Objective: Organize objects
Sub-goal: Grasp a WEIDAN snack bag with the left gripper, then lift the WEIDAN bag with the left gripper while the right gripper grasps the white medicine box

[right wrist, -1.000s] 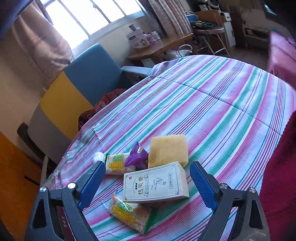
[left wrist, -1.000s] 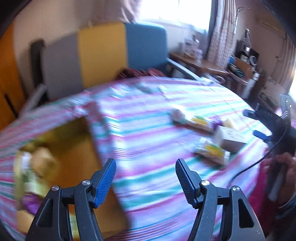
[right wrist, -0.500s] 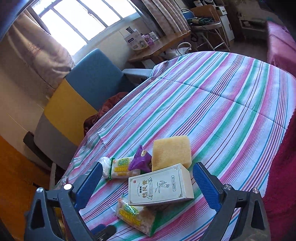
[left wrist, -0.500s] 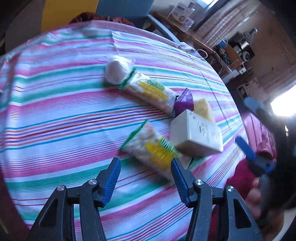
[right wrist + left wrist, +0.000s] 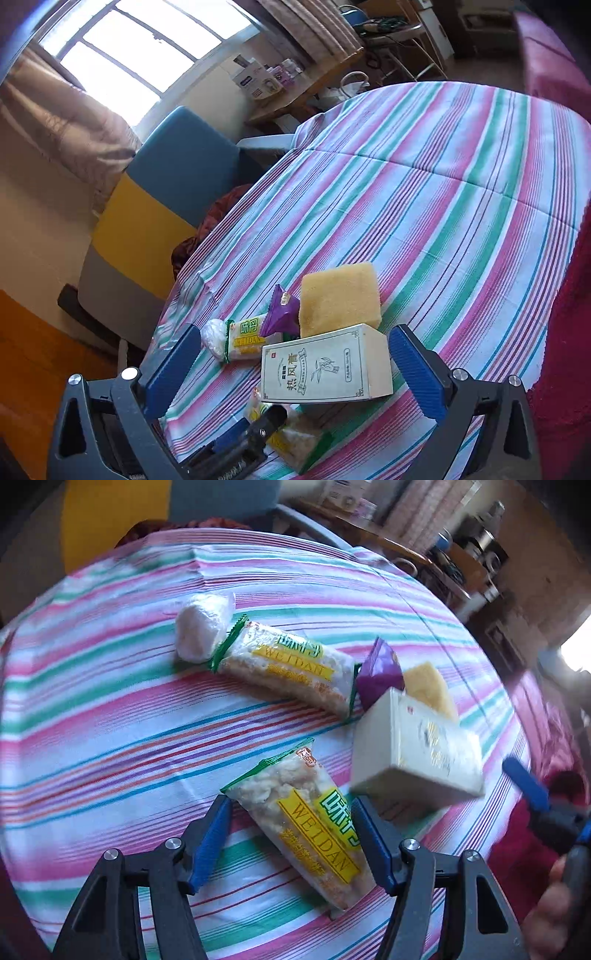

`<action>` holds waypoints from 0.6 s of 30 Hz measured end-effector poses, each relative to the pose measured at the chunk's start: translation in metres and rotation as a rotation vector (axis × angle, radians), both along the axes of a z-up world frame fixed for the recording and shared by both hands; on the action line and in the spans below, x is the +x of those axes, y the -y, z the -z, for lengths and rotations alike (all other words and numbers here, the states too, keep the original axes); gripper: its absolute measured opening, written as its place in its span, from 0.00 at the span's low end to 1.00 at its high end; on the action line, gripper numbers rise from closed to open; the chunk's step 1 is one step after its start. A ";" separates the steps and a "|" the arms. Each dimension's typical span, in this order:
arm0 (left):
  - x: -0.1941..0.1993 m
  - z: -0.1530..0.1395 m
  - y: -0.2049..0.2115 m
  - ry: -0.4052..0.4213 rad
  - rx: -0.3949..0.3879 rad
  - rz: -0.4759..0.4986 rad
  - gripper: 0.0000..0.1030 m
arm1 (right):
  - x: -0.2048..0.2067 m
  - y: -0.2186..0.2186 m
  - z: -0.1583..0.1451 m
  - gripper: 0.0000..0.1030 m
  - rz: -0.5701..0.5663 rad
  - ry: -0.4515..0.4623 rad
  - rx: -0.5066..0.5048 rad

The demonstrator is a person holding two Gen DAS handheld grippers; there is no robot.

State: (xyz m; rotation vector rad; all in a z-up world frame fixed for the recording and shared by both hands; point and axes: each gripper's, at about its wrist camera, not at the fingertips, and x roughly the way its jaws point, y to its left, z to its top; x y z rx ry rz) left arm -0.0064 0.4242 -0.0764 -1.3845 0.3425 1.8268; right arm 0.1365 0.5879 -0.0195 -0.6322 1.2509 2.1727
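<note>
My left gripper [image 5: 291,830] is open, its blue fingers on either side of a clear Weidan snack pack [image 5: 306,823] that lies on the striped tablecloth [image 5: 110,720]. A second Weidan pack [image 5: 288,668], a white wrapped roll [image 5: 199,626], a purple packet [image 5: 378,675], a yellow sponge [image 5: 428,686] and a cream box [image 5: 417,753] lie beyond. My right gripper [image 5: 291,365] is open and hovers with the cream box [image 5: 325,365] between its fingers. The sponge [image 5: 338,299] and the purple packet [image 5: 280,310] lie just past it. The left gripper's tips show at the bottom of the right wrist view [image 5: 251,432].
A grey, yellow and blue chair [image 5: 155,206] stands behind the table. A wooden desk with boxes [image 5: 295,92] sits by the window. The table edge and a red cloth [image 5: 569,332] are at the right.
My left gripper has swung from a cardboard box at the left over to the snack packs and come down around the near pack. My right gripper has barely moved.
</note>
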 end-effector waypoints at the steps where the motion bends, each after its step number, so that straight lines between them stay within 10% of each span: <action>1: 0.000 -0.001 0.008 -0.022 -0.010 0.025 0.58 | 0.000 -0.001 0.001 1.00 0.001 -0.003 -0.011; 6: -0.008 -0.002 0.051 -0.051 -0.013 0.043 0.42 | 0.000 -0.002 0.006 1.00 0.008 -0.004 -0.042; 18: 0.010 -0.003 0.114 -0.184 -0.008 0.040 0.39 | -0.009 -0.007 0.025 1.00 0.016 0.084 -0.114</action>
